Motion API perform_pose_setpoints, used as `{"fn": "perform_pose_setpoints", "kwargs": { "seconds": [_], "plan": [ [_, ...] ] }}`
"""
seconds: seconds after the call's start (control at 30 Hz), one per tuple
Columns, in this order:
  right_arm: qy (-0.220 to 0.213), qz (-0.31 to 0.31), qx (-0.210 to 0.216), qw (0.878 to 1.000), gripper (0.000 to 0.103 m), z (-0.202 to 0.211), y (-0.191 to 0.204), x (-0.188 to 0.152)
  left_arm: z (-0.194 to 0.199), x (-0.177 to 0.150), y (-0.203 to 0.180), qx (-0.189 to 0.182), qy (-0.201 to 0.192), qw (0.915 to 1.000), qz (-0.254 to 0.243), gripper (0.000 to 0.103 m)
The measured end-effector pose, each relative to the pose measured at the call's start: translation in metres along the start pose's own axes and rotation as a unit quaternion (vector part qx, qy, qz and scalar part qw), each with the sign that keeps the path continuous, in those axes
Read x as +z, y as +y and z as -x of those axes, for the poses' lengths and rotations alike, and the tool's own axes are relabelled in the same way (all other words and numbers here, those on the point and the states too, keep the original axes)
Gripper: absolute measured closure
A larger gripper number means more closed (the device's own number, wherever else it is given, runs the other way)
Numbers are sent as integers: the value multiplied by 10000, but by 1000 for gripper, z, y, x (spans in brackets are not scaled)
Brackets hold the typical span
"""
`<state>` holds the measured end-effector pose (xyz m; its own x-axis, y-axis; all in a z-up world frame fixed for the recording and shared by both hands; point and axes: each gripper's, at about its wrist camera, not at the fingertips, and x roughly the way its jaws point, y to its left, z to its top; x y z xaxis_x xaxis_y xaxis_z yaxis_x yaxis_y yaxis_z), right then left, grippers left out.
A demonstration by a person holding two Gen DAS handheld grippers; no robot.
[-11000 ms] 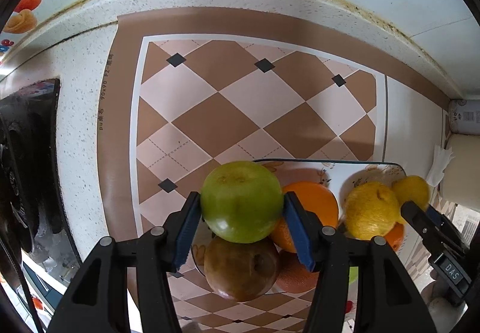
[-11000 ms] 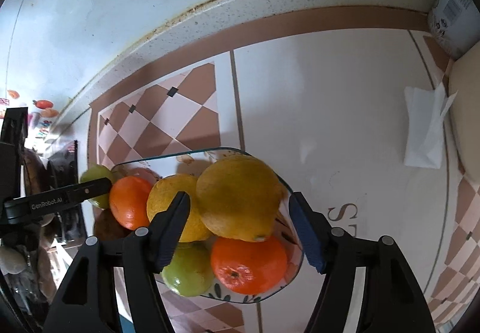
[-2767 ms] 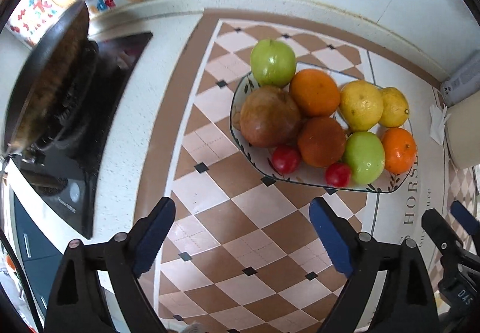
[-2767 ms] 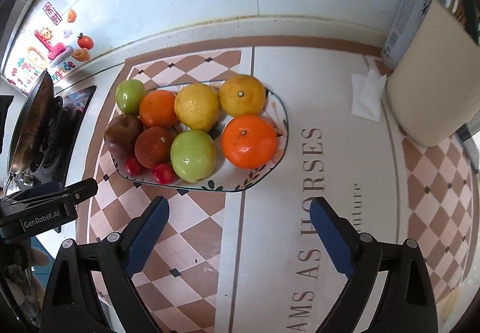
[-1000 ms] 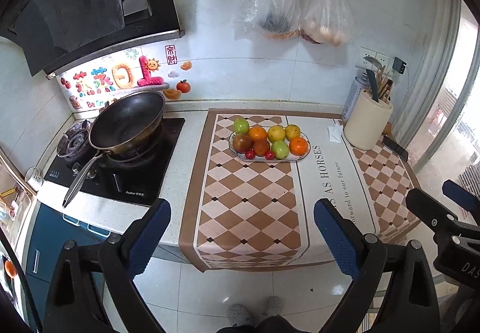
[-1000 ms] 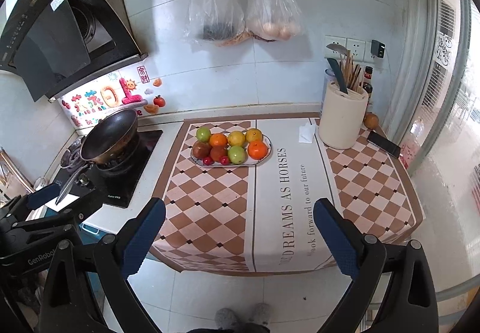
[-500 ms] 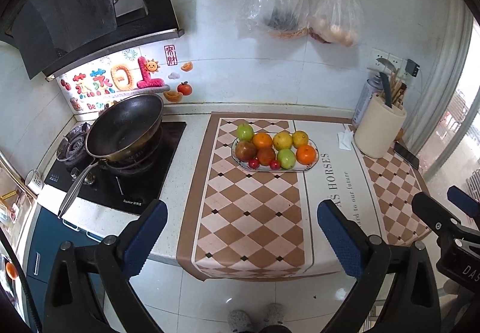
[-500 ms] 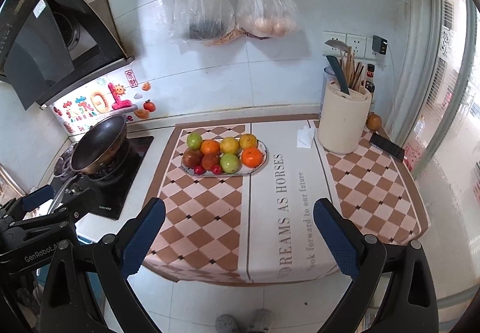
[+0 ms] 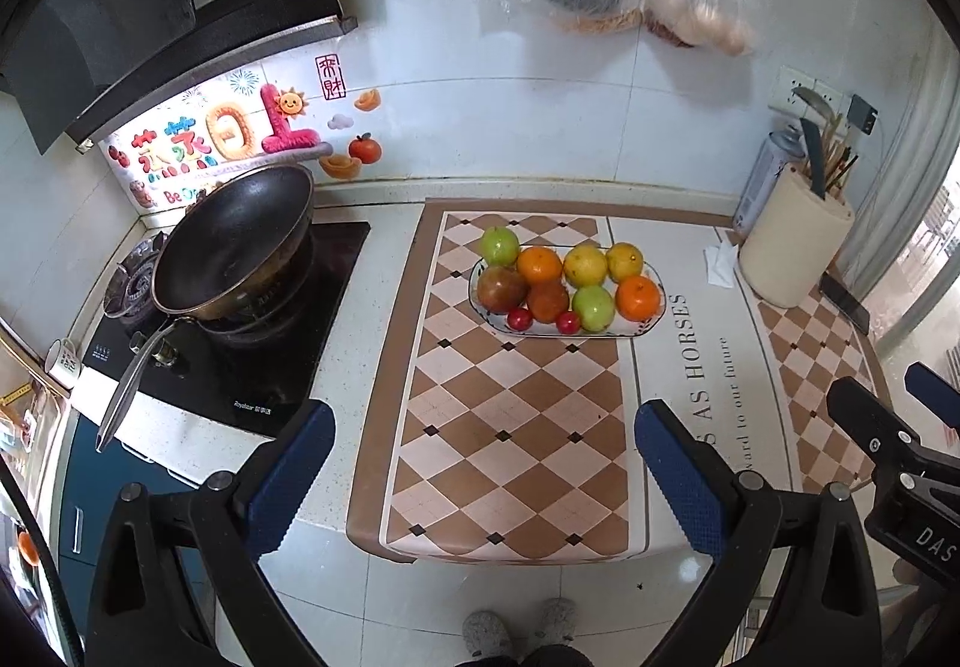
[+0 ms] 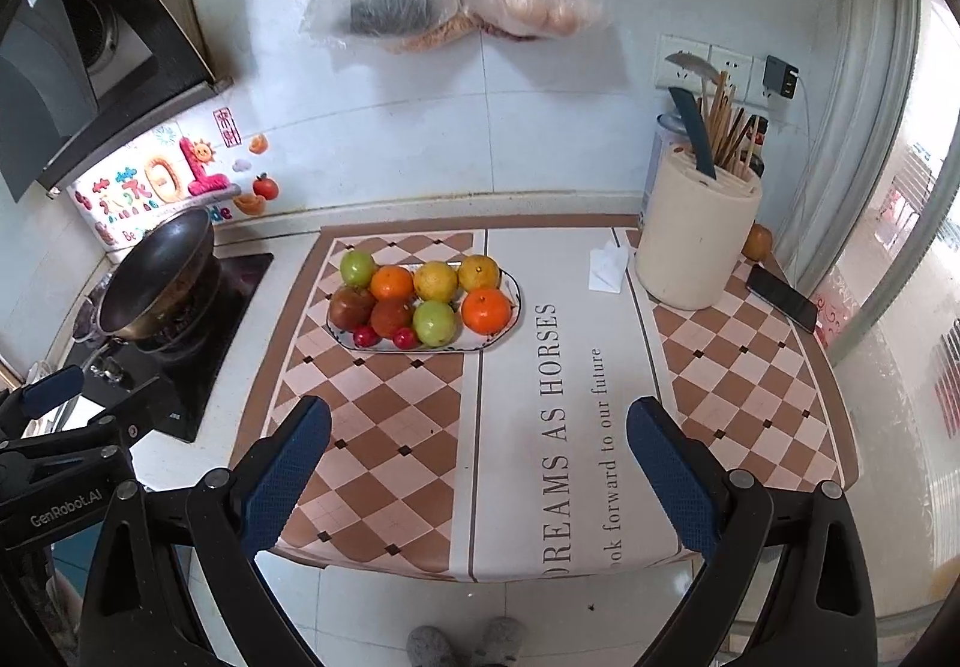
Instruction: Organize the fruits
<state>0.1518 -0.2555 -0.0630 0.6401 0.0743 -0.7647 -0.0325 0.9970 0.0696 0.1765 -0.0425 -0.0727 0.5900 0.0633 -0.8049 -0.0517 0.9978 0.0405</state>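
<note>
On the bench, the plate sits mid-mat w/ all fruit on it: green apples, oranges, lemons, small red ones at the front rim. Vs a few secs ago, both claws are now well back from the plate, whole kitchen in view, so sorting looks done, imo. Left claw wide open, nothing between the fingers; right claw same, empty. Plate is well apart from the bench front edge. Wok left, utensil holder right, tissue between it & plate. Open mat in front gives free room.
</note>
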Motion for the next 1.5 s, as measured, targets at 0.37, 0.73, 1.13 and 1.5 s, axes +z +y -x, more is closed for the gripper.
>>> {"fn": "perform_pose_setpoints", "kwargs": {
  "seconds": [0.37, 0.73, 1.13, 1.5],
  "plan": [
    [129, 48, -35, 9999, 2, -20, 0, 2, -15, 4, -1, 29, 107, 9999, 43, 1],
    [125, 61, -20, 9999, 2, -23, 2, 4, -16, 5, -1, 16, 63, 10000, 49, 0],
    [122, 67, -26, 9999, 2, -21, 3, 4, -14, 5, -2, -13, 60, 10000, 59, 1],
    [119, 67, -12, 9999, 2, -20, 2, 4, -8, 5, -6, -37, 27, 10000, 37, 0]
  ]
}}
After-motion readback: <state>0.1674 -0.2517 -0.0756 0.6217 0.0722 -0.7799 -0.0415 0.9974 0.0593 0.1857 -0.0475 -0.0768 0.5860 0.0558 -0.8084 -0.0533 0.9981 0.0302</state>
